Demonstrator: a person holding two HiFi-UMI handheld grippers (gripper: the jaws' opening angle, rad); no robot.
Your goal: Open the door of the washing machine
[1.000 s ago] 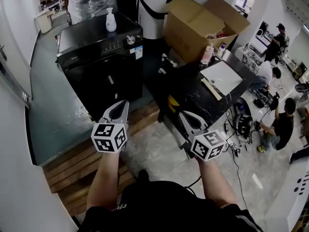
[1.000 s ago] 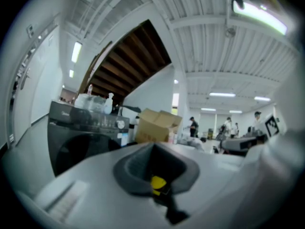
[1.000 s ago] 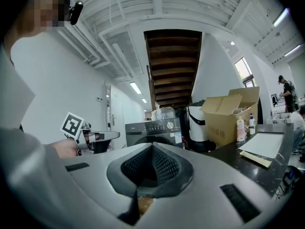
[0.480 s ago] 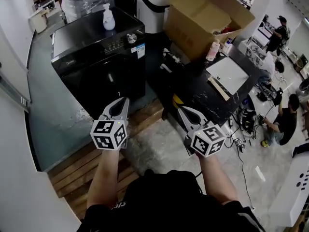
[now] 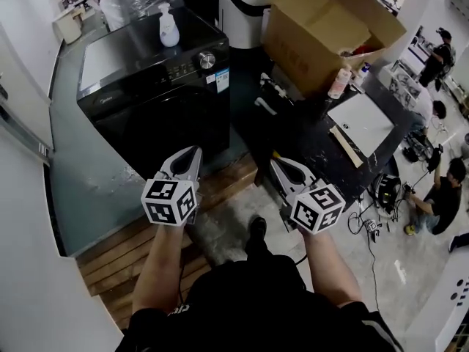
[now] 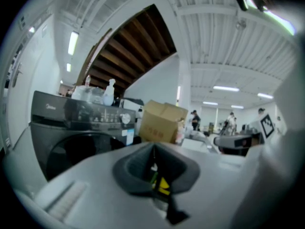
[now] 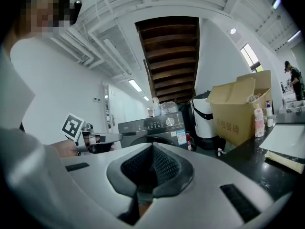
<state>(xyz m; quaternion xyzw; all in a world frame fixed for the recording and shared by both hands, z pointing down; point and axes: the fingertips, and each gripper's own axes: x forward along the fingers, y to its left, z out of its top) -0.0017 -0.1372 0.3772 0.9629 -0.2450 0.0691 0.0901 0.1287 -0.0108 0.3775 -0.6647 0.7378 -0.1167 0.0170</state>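
Left claw (image 5: 192, 154), closed, faces washing machine door (image 5: 172, 127).

The person has stepped nearer to the washing machine (image 5: 157, 101), which now looks larger in the head view. The left hand-held gripper (image 5: 193, 152) and right hand-held gripper (image 5: 275, 164) have come forward toward it (one shoe (image 5: 256, 228) is now further ahead).

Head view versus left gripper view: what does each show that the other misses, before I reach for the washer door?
Head view only: the wooden planks before the washing machine and the person's shoe. Left gripper view only: the round door's outline and the ceiling lights. Both: the washing machine, the pump bottle on it, the cardboard box.
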